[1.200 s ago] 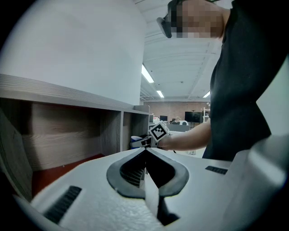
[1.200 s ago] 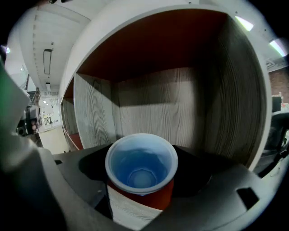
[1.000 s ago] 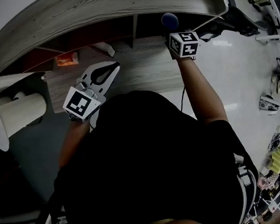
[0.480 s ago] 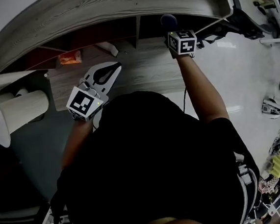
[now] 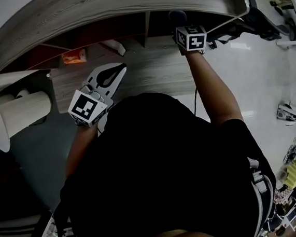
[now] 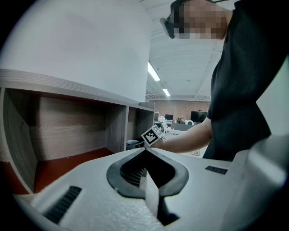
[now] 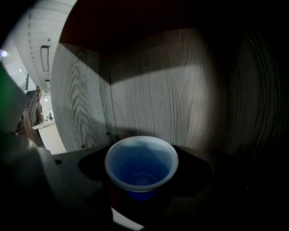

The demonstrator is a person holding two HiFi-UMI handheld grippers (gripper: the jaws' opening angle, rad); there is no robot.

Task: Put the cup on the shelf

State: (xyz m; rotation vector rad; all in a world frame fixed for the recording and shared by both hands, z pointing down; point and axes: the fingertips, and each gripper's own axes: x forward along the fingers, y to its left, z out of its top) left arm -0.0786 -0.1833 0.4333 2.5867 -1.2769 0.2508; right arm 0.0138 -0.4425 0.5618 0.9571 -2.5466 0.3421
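A blue cup (image 7: 141, 164) with a pale rim stands upright between the dark jaws of my right gripper (image 7: 142, 155), which is shut on it. It is inside a compartment of the grey wooden shelf (image 7: 180, 94), close to the back wall. From the head view the cup (image 5: 178, 16) shows just under the shelf's top board (image 5: 126, 5), ahead of the right gripper (image 5: 183, 26). My left gripper (image 5: 116, 69) hovers over the lower board at the left, shut with nothing in it. In the left gripper view its jaws (image 6: 145, 151) are pressed together.
An orange packet (image 5: 73, 56) and a white object (image 5: 114, 45) lie in the left compartments. A white roll (image 5: 25, 111) lies left of the shelf. A black stand (image 5: 255, 16) is at the right over glossy floor. A divider (image 6: 126, 128) separates the compartments.
My right gripper has pushed the cup a little farther in under the shelf's top board. The left gripper has stayed almost where it was.
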